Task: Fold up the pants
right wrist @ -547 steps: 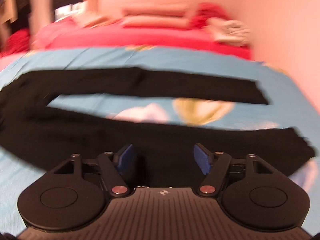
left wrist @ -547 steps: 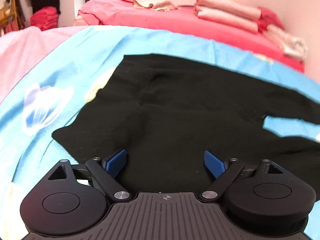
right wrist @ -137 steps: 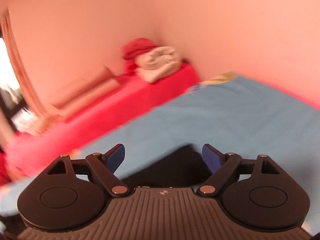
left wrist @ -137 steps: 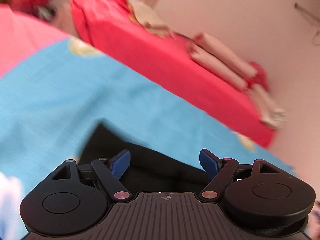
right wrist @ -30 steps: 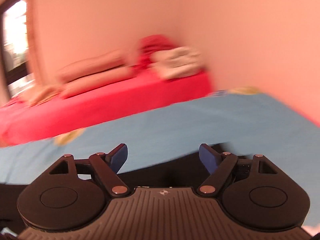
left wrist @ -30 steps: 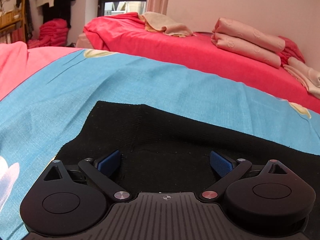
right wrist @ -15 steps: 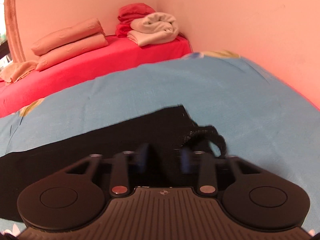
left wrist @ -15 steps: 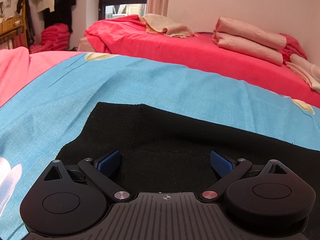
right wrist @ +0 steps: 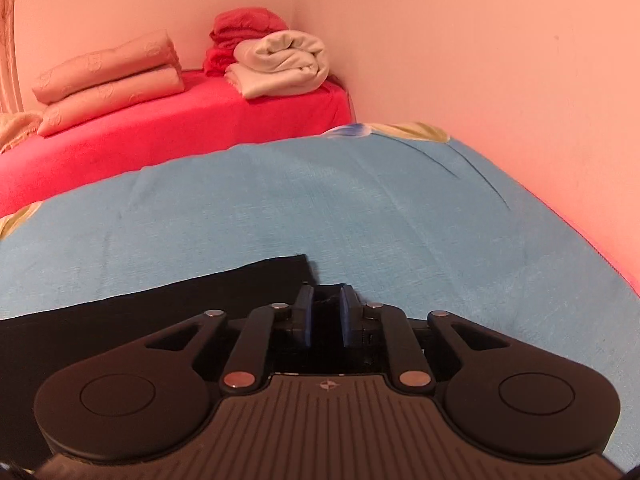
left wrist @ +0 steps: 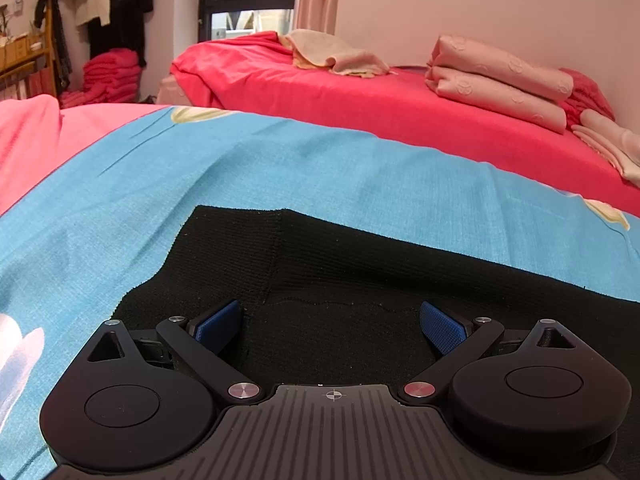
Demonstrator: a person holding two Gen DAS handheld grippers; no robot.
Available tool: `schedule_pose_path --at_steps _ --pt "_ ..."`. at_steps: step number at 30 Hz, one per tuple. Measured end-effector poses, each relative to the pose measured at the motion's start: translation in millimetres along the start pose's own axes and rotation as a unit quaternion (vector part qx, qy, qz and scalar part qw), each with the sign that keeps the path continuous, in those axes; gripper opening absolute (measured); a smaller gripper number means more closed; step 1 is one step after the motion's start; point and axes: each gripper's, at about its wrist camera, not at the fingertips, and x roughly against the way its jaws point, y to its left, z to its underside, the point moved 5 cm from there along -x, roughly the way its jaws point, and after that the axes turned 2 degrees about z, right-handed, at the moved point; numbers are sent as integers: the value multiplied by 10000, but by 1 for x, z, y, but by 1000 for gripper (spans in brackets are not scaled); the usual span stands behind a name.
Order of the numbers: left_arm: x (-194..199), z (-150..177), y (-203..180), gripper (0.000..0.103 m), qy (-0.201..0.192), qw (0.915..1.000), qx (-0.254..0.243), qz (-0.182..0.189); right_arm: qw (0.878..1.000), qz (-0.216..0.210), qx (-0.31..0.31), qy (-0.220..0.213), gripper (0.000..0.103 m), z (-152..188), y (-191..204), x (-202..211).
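Observation:
Black pants [left wrist: 360, 276] lie flat on a blue bedsheet [left wrist: 320, 168]. My left gripper [left wrist: 330, 312] hovers open over their waist end, its blue pads [left wrist: 218, 326] wide apart above the fabric and not pressing it. In the right wrist view the leg end of the pants [right wrist: 160, 320] reaches in from the left. My right gripper [right wrist: 326, 292] sits low at the hem corner. A bunch of black fabric is pinched between its nearly closed pads, and its jaws are opening slightly.
Behind the blue sheet [right wrist: 360, 208] stands a red bed [left wrist: 360, 108] with folded pink blankets [left wrist: 496, 80] and a rolled white blanket [right wrist: 284, 62]. A pink wall [right wrist: 520, 80] runs close along the right. A pink cover [left wrist: 32, 140] lies at the left.
My right gripper came down and forward onto the hem end and went from wide open to closed on the black fabric. The left gripper has stayed still and open.

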Motion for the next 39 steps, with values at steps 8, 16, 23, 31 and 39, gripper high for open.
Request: schedule_pose_path --at_steps 8,16,23,31,39 --pt "0 1 -2 103 0 10000 -62 -59 9933 -1038 -398 -327 74 -1 28 58" --pt "-1 1 -2 103 -4 10000 -56 -50 9936 -963 -568 -158 73 0 40 49" --pt "-2 1 -2 103 -6 10000 -52 -44 9931 -397 -1092 181 64 0 -9 34" --pt "-1 1 -2 103 -8 10000 -51 -43 9969 -507 -573 159 8 8 15 4" --pt "-1 1 -2 103 -13 10000 -57 -48 9888 -791 -608 -1106 8 -31 7 62"
